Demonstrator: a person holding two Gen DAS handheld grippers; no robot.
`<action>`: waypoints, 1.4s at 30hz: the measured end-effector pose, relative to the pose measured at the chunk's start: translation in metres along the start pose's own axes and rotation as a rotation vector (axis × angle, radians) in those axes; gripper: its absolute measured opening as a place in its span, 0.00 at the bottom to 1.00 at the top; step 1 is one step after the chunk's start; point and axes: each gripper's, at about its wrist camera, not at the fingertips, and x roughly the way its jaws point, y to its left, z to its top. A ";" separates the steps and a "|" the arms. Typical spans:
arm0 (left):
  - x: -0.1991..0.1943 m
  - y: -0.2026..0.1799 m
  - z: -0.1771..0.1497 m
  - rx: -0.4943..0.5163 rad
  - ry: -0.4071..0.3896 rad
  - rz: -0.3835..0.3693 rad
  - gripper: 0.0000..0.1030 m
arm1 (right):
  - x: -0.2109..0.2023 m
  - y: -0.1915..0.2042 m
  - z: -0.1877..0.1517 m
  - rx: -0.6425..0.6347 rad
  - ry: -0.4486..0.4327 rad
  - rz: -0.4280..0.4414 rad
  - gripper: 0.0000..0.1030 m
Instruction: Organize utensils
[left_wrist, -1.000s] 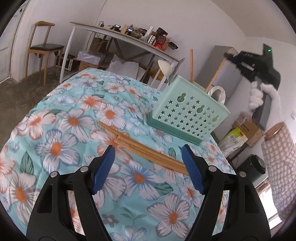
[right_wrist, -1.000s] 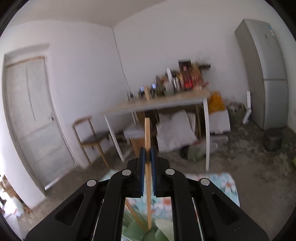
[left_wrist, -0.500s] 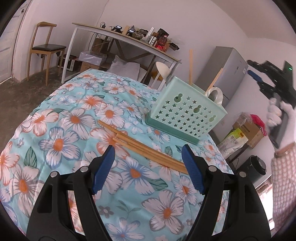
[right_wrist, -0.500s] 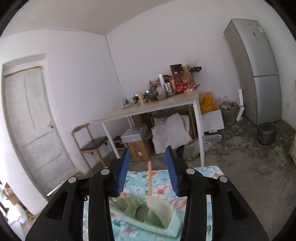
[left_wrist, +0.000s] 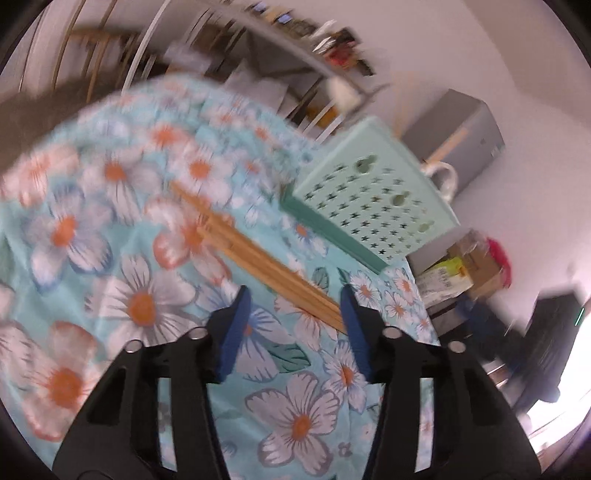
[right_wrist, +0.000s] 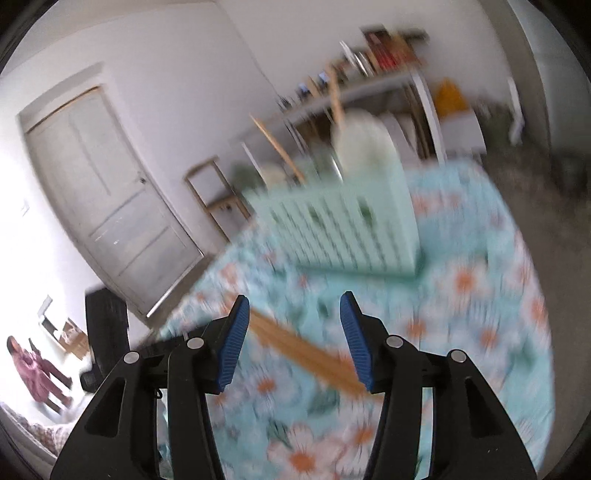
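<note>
Chopsticks (left_wrist: 266, 266) near caddy (left_wrist: 373, 195): right gripper (right_wrist: 291, 332) (emptied, jaws opening) now low over them; left gripper (left_wrist: 295, 321) closing, unclenched.

Soft printed cloth (left_wrist: 140, 302) with flowers covers the tabletop, matt and a little rumpled. On it, pale bare-wood chopsticks (left_wrist: 258, 258), smooth and unvarnished. The mint caddy (left_wrist: 376, 199) is matt moulded plastic, pierced with star holes. The left tool (left_wrist: 295, 325) shows black plastic arms, ribbed blue pads (left_wrist: 232, 332) and small shiny metal screws.
</note>
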 end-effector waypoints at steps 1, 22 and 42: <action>0.004 0.005 0.001 -0.034 0.013 -0.010 0.37 | 0.003 -0.003 -0.004 0.019 0.014 -0.001 0.49; 0.027 0.041 0.012 -0.294 0.025 -0.032 0.13 | 0.002 -0.038 -0.005 0.097 0.012 0.058 0.49; 0.008 0.048 -0.001 -0.389 -0.012 0.056 0.25 | -0.017 -0.031 -0.010 0.090 -0.024 0.104 0.49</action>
